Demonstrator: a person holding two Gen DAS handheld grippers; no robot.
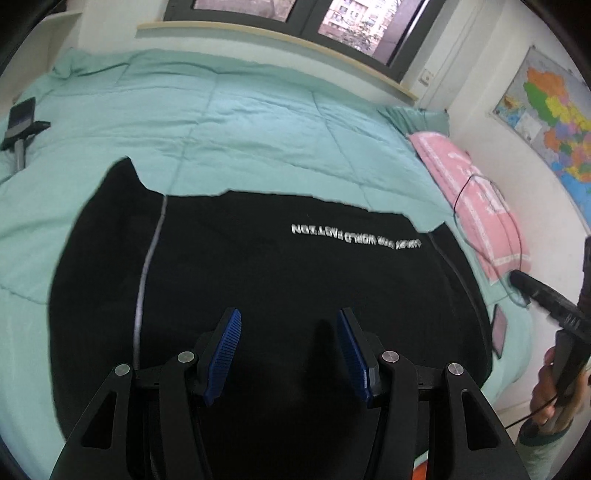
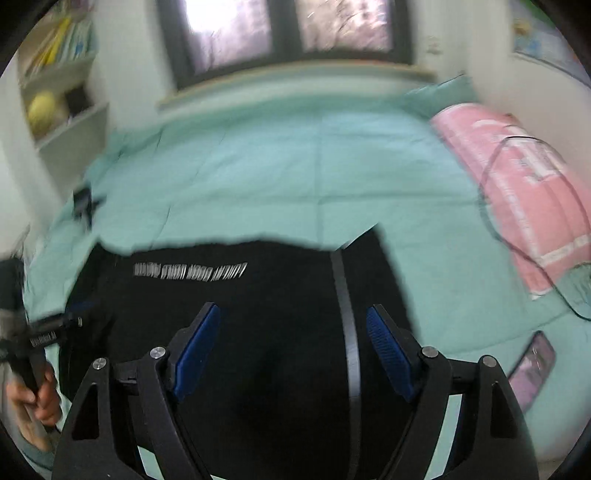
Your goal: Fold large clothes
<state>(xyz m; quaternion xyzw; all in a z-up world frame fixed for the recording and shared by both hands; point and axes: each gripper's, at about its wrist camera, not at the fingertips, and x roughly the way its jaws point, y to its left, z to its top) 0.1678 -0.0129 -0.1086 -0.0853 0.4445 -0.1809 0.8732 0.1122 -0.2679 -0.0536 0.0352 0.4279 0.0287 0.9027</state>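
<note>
Black garment (image 1: 258,277) flat on bed (image 1: 240,122) (both grippers empty).

Soft daylight enters through the window (image 2: 284,33), overexposed in the heavily motion-blurred right view; fisheye edges bend and darken.

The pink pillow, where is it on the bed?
The pink pillow lies along the bed's right edge in both views, against the wall below the map, right of the black garment.

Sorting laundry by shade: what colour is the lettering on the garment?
White lettering on the black garment, clearest in the left wrist view.
</note>
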